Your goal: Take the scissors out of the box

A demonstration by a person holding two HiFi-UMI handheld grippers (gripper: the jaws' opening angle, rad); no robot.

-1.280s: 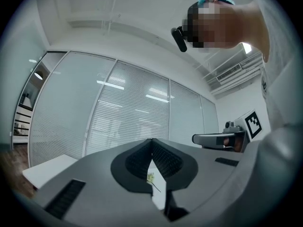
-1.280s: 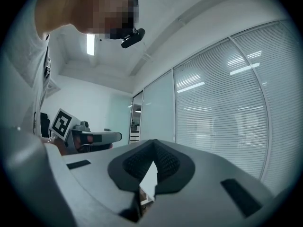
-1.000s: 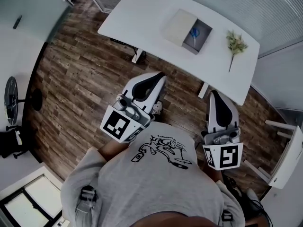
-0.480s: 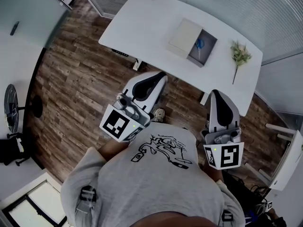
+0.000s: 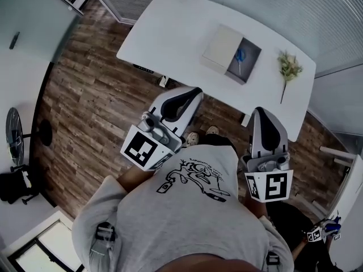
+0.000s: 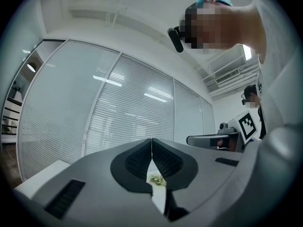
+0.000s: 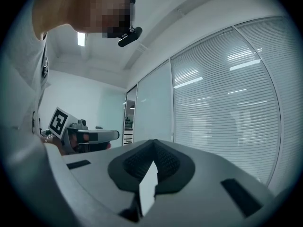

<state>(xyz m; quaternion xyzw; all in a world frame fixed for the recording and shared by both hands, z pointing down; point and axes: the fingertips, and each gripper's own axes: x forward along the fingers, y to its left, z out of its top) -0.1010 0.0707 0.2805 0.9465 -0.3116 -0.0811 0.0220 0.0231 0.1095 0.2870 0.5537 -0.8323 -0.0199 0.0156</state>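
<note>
Nearer the table now, our left gripper and right gripper stay closed, empty; unopened, they'd shove the scissors.

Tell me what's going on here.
A person stands a little short of a white table, with a handheld gripper in each hand. The left gripper and the right gripper are both shut and empty, held in front of the chest. On the table sits an open box with blue-handled scissors inside, and a plant sprig lies to its right. Neither gripper is near the box, and the scissors are not yet out.
</note>
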